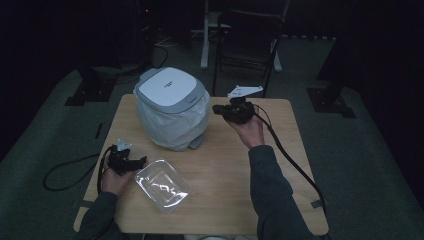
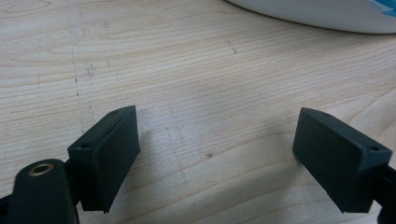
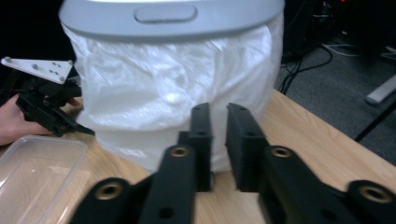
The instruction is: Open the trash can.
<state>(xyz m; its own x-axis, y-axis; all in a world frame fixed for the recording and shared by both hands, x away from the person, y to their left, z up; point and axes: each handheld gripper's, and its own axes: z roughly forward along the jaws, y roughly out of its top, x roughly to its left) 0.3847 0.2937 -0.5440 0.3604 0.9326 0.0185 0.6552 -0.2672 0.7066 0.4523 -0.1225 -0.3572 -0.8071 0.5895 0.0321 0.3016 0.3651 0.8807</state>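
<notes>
A small white bin point(image 1: 172, 107) with a grey-rimmed lid point(image 1: 169, 88) and a white plastic liner stands at the table's back left. In the right gripper view the bin point(image 3: 173, 84) is straight ahead. A clear, empty plastic container point(image 1: 162, 185) lies near the front left. My left gripper point(image 1: 141, 161) rests on the table just left of the container, its jaws point(image 2: 217, 126) wide open over bare wood. My right gripper point(image 1: 217, 109) is held above the table just right of the bin. Its jaws point(image 3: 218, 109) are nearly together, with nothing between them.
The wooden table point(image 1: 235, 165) has bare wood across its middle and right. A black chair point(image 1: 247, 37) stands behind it. Cables trail from both grippers over the table's sides. The left gripper point(image 3: 46, 109) and the container point(image 3: 37, 168) appear at the left of the right gripper view.
</notes>
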